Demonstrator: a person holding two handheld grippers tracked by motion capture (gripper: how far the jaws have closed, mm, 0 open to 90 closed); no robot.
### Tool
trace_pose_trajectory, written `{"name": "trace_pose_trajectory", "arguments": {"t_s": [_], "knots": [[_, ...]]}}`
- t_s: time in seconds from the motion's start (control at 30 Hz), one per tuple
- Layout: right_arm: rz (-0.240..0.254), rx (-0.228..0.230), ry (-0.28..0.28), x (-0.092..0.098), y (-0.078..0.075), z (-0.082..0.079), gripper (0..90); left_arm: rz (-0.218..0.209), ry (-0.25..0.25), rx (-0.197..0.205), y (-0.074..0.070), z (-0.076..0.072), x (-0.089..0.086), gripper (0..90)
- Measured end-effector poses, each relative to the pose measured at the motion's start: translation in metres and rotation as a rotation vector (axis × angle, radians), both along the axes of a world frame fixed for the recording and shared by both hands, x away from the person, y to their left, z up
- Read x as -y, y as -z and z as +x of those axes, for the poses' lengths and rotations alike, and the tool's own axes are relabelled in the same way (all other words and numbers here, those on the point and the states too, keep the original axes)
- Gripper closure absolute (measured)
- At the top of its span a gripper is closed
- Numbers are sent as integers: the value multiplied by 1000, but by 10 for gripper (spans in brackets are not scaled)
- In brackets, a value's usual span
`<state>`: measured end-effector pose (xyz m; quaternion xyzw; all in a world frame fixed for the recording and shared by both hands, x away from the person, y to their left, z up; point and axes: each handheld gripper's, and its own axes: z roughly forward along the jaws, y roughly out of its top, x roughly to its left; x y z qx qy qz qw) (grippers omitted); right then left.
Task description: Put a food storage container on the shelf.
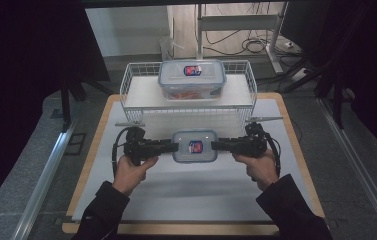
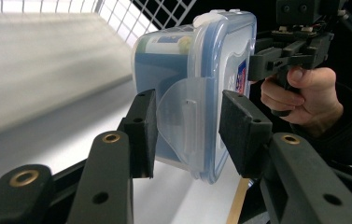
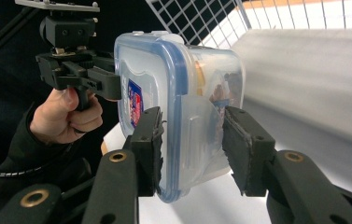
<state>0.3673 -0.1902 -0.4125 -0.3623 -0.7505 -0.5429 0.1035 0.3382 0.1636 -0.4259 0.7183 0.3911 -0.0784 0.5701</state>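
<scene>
Gripping the box (image 1: 194, 146) at both ends, my left gripper (image 1: 172, 146) and right gripper (image 1: 216, 145) each clamp top and bottom beside a side flap, holding it above the table (image 1: 186, 195), near the basket (image 1: 126, 85).

A white wire basket (image 1: 131, 80) stands at the far end of the tabletop (image 1: 196, 195), which is covered by a white mat with a wooden edge showing around it. On the white shelf board inside the basket sits a clear lidded food container (image 1: 192, 80) with a blue seal and a red-and-blue label. Beyond the tabletop, cables (image 1: 248, 45) lie on the floor beside a metal frame (image 1: 276, 40).
</scene>
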Motion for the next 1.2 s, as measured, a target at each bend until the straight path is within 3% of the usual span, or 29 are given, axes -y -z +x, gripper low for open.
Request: {"name": "trace_pose_trajectory", "arguments": {"t_s": [0.3,0.5,0.9,1.2], "knots": [[16,26,-1,-5,-29,14,583,3,-10,25,-33,13,-5,577],[27,41,8,-9,-52,24,583,-18,-18,43,-58,26,-10,578],[46,83,24,-20,-110,54,583,-42,-29,69,-115,58,-22,580],[59,86,55,-23,-135,84,581,-53,-38,59,-135,91,-22,579]]}}
